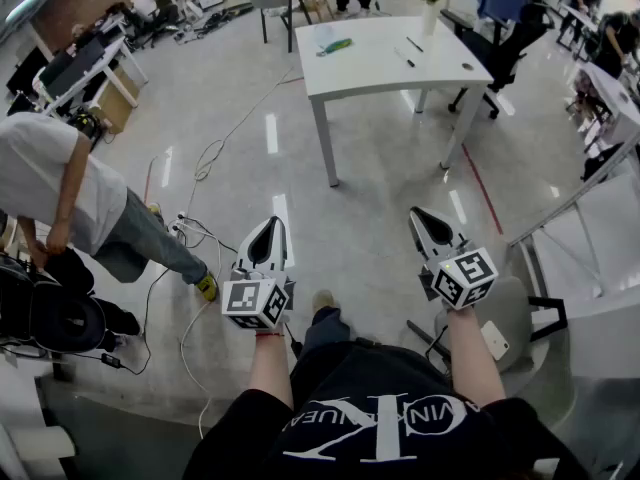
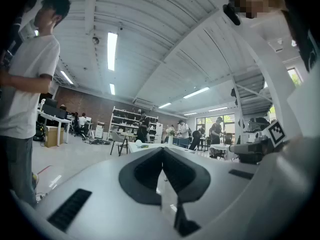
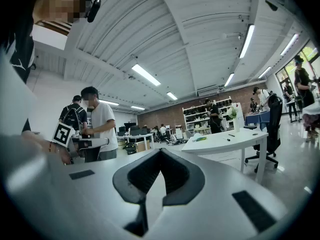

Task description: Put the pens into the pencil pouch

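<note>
A white table point(image 1: 375, 63) stands across the floor, well ahead of me. A clear pouch with a green strip point(image 1: 333, 44) lies on its far left part, and two dark pens point(image 1: 414, 44) point(image 1: 405, 60) lie near its middle. My left gripper point(image 1: 268, 224) and right gripper point(image 1: 419, 214) are held level above the floor, far short of the table, both shut and empty. The right gripper view shows the table point(image 3: 225, 140), the pouch point(image 3: 200, 139) and a pen point(image 3: 230, 135) beyond its closed jaws point(image 3: 160, 152). In the left gripper view the jaws point(image 2: 162, 152) meet, with the table point(image 2: 145, 146) distant.
A person in a white shirt point(image 1: 60, 183) bends over at the left, beside dark bags point(image 1: 55, 313). Cables point(image 1: 200, 223) trail over the floor. A grey chair point(image 1: 510, 313) is at my right. A vase of flowers point(image 1: 430, 8) stands on the table, with a black office chair point(image 1: 500, 58) beside it.
</note>
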Demonstrator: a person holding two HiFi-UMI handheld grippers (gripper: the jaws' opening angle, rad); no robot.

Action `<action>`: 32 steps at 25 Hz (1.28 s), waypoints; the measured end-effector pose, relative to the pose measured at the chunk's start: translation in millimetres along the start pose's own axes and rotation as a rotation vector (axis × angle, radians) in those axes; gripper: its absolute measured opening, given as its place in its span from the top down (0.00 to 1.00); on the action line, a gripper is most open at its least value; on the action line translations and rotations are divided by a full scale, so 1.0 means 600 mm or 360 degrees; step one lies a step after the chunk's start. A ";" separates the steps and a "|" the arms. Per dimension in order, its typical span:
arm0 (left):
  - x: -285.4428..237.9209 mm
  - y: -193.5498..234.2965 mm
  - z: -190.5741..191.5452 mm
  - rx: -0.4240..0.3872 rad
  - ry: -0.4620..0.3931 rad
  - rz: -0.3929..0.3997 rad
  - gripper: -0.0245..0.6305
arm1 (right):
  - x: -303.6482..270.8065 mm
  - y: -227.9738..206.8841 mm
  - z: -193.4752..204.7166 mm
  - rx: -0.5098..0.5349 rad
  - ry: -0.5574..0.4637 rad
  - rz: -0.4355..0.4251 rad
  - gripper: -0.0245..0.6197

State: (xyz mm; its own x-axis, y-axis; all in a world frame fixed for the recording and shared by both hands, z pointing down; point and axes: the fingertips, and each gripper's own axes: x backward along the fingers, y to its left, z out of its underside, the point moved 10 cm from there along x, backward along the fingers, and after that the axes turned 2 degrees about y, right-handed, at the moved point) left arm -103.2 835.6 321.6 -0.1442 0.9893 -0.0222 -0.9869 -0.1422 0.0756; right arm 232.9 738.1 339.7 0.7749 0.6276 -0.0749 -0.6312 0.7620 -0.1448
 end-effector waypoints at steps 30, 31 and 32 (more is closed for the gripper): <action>-0.331 0.157 -0.002 0.0117 0.0115 0.0083 0.96 | -0.253 -0.197 -0.025 -0.0170 0.0091 0.0198 0.73; -0.348 0.167 -0.004 0.0107 0.0121 0.0095 0.96 | -0.266 -0.204 -0.025 -0.0183 0.0097 0.0215 0.73; -0.363 0.178 -0.006 0.0102 0.0127 0.0109 0.95 | -0.278 -0.209 -0.025 -0.0195 0.0103 0.0229 0.73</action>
State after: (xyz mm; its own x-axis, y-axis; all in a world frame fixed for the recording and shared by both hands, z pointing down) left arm -177.5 604.5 330.9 -0.2192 0.9712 -0.0935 -0.9683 -0.2047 0.1433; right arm 183.3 535.3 355.5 0.6798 0.7143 -0.1663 -0.7300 0.6373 -0.2469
